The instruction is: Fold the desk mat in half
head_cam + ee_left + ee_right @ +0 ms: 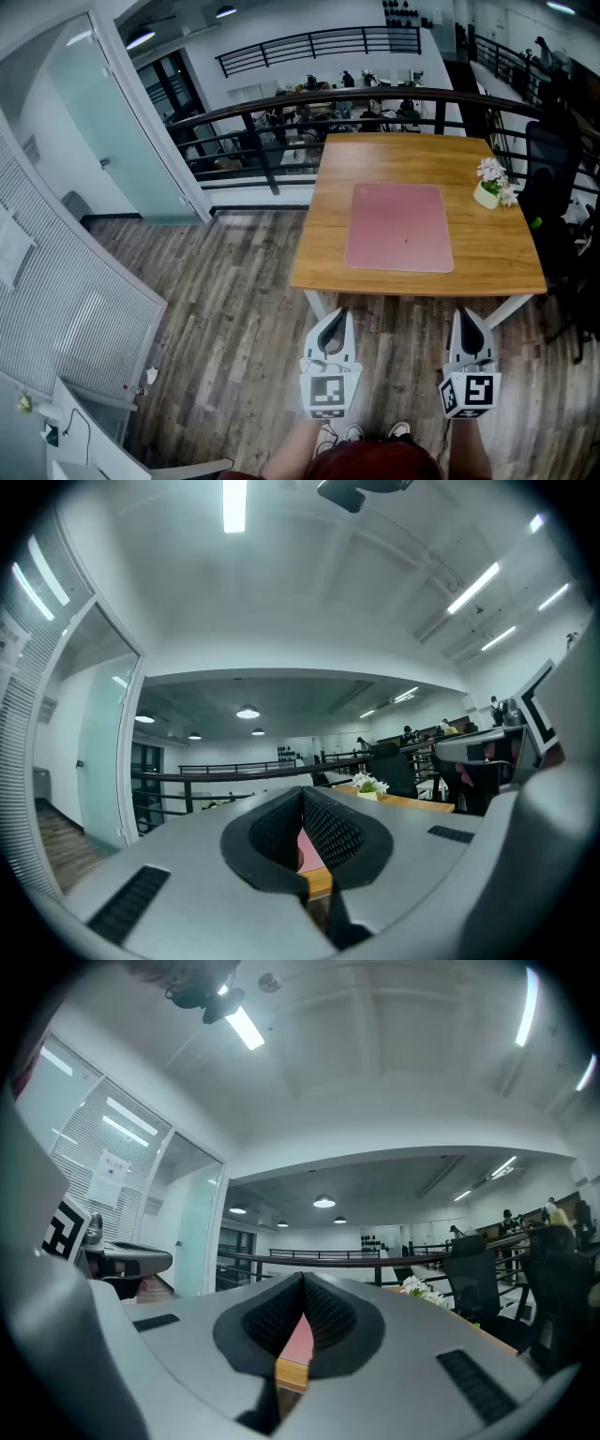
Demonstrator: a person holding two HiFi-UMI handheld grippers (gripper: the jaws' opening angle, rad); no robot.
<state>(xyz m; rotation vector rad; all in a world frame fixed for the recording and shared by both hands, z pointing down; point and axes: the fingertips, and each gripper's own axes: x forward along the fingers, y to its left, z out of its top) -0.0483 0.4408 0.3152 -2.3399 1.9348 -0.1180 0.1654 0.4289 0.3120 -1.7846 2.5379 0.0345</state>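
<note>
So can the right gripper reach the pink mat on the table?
Probably yes, once it moves forward. The right gripper hangs shut, short of the table, and nothing stands between it and the desk mat. The flower pot sits off at the far right corner.

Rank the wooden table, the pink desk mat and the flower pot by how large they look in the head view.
1. the wooden table, largest
2. the pink desk mat, flat on the table
3. the flower pot, clearly smallest, near the table's far right corner
</note>
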